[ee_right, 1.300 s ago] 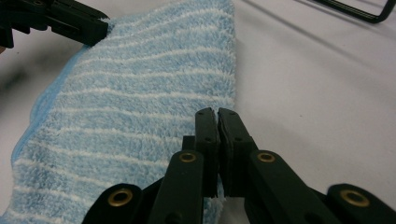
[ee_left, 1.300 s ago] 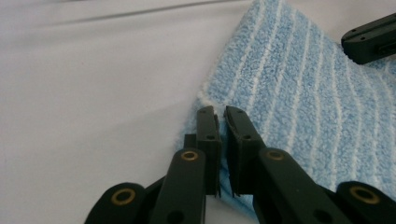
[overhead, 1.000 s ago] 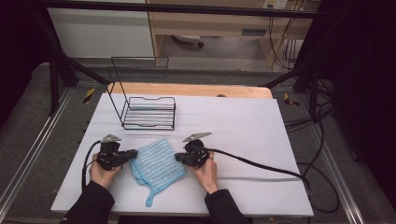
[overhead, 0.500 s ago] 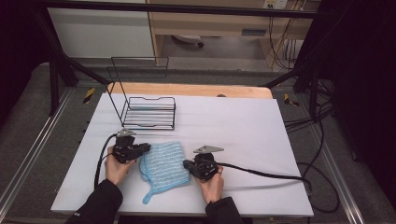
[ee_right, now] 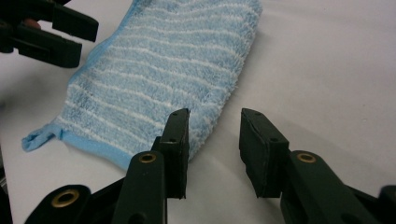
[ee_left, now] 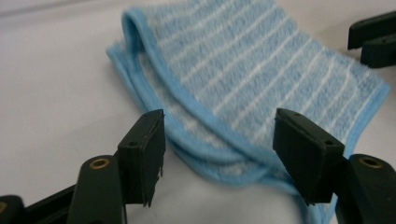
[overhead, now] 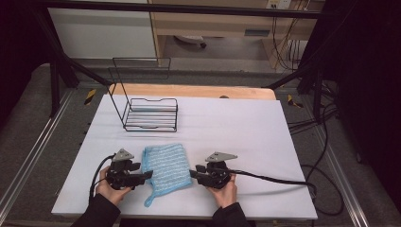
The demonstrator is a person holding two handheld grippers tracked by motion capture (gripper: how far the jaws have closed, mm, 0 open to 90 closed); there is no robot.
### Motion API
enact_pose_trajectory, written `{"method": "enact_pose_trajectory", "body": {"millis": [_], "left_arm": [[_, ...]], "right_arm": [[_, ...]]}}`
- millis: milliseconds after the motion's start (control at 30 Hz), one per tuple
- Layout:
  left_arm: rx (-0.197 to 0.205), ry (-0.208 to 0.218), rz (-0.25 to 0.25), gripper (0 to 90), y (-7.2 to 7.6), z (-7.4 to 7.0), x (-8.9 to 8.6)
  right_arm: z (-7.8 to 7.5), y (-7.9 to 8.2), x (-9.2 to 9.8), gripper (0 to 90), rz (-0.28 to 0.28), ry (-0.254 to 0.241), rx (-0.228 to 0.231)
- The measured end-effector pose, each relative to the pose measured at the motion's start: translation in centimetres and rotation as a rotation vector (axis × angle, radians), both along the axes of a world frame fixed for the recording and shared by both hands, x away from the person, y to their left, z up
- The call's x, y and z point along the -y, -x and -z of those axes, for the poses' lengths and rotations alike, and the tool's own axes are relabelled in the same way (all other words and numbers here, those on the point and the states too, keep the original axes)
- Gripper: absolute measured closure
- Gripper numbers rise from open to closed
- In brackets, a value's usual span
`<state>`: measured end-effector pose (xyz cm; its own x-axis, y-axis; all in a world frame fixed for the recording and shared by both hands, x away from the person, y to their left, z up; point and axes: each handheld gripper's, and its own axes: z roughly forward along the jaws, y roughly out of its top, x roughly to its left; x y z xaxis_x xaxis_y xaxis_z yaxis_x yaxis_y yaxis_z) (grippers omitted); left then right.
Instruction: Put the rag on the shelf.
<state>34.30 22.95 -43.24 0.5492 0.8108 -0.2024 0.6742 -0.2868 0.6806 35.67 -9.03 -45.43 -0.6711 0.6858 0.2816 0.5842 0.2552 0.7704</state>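
No writing or brand can be read on anything here. At the near left of the white table (overhead: 246, 127), the left gripper (overhead: 147, 176) lies low in a hand, its jaws spread wide apart and empty, straddling the near left edge of the cloth (overhead: 166, 166) without closing on it; in the left gripper view the folded hem of the cloth (ee_left: 261, 79) runs between the two open jaws. The blue, white-striped cloth lies flat and folded at the near middle of the table, a small loop hanging off its near corner. Behind it, towards the far left, stands a black wire rack (overhead: 150, 111), well apart from the cloth. Just right of the cloth, the right gripper (overhead: 193, 174) has its jaws parted and empty, one jaw at the cloth's right edge. Half a second ago both grippers were farther out to the sides; since then they have drawn nearer to the cloth.
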Motion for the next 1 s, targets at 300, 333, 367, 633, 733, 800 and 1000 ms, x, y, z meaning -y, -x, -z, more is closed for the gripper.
{"method": "enact_pose_trajectory", "body": {"millis": [300,333,367,633,733,800,1000], "left_arm": [[-0.037,-0.019,0.002,37.2,0.6,1.2,0.8],[-0.039,-0.018,0.000,38.1,0.6,1.2,0.8],[-0.042,-0.017,-0.002,39.6,0.7,1.2,0.8],[-0.089,-0.025,0.001,62.9,0.8,0.9,1.3],[-0.097,-0.033,0.013,72.4,0.7,0.8,1.5],[-0.094,-0.043,0.023,75.4,0.6,0.7,1.6],[-0.098,-0.054,0.052,78.4,0.4,0.2,0.7]], "right_arm": [[1.0,0.1,-0.4,69.0,-0.026,-0.028,-0.027],[1.0,0.1,-0.5,69.8,-0.027,-0.025,-0.033],[1.0,0.1,-0.5,71.1,-0.029,-0.026,-0.034],[1.1,0.2,-1.1,78.2,-0.054,-0.006,-0.051],[1.1,0.3,-1.4,83.8,-0.053,-0.005,-0.059],[1.1,0.3,-1.4,87.1,-0.055,-0.010,-0.071],[1.1,0.7,-1.5,89.1,-0.040,-0.040,-0.076]]}}
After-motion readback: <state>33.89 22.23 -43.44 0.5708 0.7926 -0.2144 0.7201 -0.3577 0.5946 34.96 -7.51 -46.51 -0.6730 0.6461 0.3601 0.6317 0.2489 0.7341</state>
